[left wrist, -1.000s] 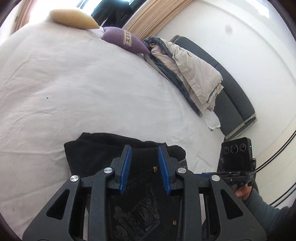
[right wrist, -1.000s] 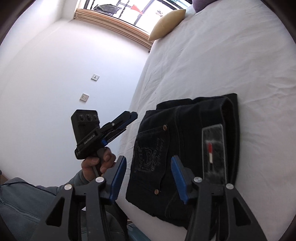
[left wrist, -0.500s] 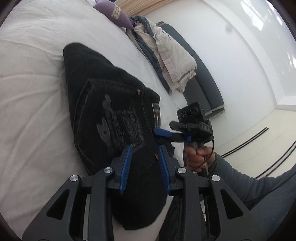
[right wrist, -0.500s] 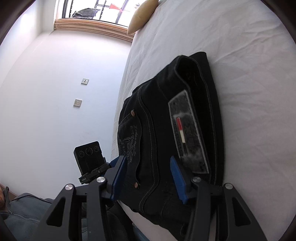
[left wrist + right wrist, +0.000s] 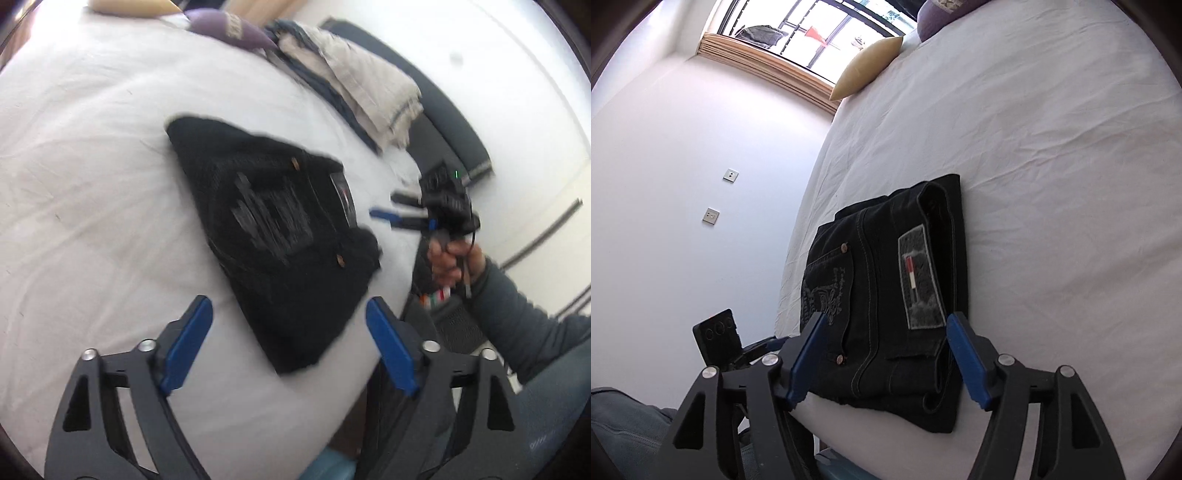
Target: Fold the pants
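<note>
folded black pants (image 5: pixel 280 236) lay on the bed (image 5: pixel 92 177) ahead of the left claw (image 5: pixel 288 343), just spread wide, gripping nothing; the right claw (image 5: pixel 882 354) had just spread too, pads off the cloth.

A bed with a wrinkled white sheet (image 5: pixel 92 177) is filling most of both views. Folded black jeans (image 5: pixel 886 302) are lying flat near its lower edge, patch side up. A tan pillow (image 5: pixel 866 70) and a purple cushion (image 5: pixel 229 27) are resting at the top of the frames, and rumpled beige and blue bedding (image 5: pixel 362 88) is lying at the upper right of the left view.
</note>
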Available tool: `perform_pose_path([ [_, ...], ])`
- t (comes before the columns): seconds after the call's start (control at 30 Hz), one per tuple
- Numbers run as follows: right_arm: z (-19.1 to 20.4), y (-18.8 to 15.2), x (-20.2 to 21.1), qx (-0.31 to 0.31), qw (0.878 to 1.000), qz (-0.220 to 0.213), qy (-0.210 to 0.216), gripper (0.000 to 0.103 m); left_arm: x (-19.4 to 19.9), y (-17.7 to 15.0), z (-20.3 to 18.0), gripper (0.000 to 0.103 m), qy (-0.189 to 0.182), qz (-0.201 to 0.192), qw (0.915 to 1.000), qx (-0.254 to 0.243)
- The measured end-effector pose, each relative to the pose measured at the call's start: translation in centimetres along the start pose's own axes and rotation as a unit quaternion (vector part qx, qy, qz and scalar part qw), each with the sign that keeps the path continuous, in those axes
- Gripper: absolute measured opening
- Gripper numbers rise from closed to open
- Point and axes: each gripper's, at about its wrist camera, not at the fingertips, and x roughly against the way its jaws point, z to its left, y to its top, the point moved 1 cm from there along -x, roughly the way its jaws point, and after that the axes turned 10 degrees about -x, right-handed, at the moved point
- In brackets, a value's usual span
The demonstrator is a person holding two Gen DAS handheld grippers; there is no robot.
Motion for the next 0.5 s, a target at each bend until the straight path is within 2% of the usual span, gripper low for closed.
perform_pose_path([
  [0.03, -0.1, 0.7, -0.7, -0.004, 1.0, 0.001, -0.006, 0.069, 0.4, 0.9, 1.0, 0.09, 0.009, -0.027, 0.9993, 0.024],
  [0.07, -0.5, 1.3, -1.4, -0.009, 1.0, 0.004, -0.011, 0.069, 0.6, 1.5, 1.9, 0.097, 0.018, -0.039, 0.998, 0.046],
  [0.1, -0.9, 1.8, -2.1, -0.017, 1.0, 0.006, -0.017, 0.069, 0.5, 1.8, 2.8, 0.098, 0.03, -0.04, 0.9967, 0.064],
  [0.13, -1.5, 2.2, -2.8, -0.025, 0.999, 0.012, -0.024, 0.069, 0.0, 2.2, 3.4, 0.098, 0.042, -0.035, 0.9954, 0.079],
  [0.23, -2.2, 2.7, -5.0, -0.03, 0.998, 0.038, -0.035, 0.071, -2.4, 2.6, 4.2, 0.098, 0.07, 0.012, 0.994, 0.083],
  [0.33, -2.1, 3.1, -5.9, -0.024, 0.999, 0.038, -0.022, 0.082, -5.2, 2.3, 4.6, 0.098, 0.072, 0.047, 0.9922, 0.09],
  [0.5, -0.6, 2.8, -7.2, 0.02, 0.998, 0.047, -0.037, 0.086, -7.2, 2.5, 4.3, 0.097, 0.081, 0.067, 0.9893, 0.101],
])
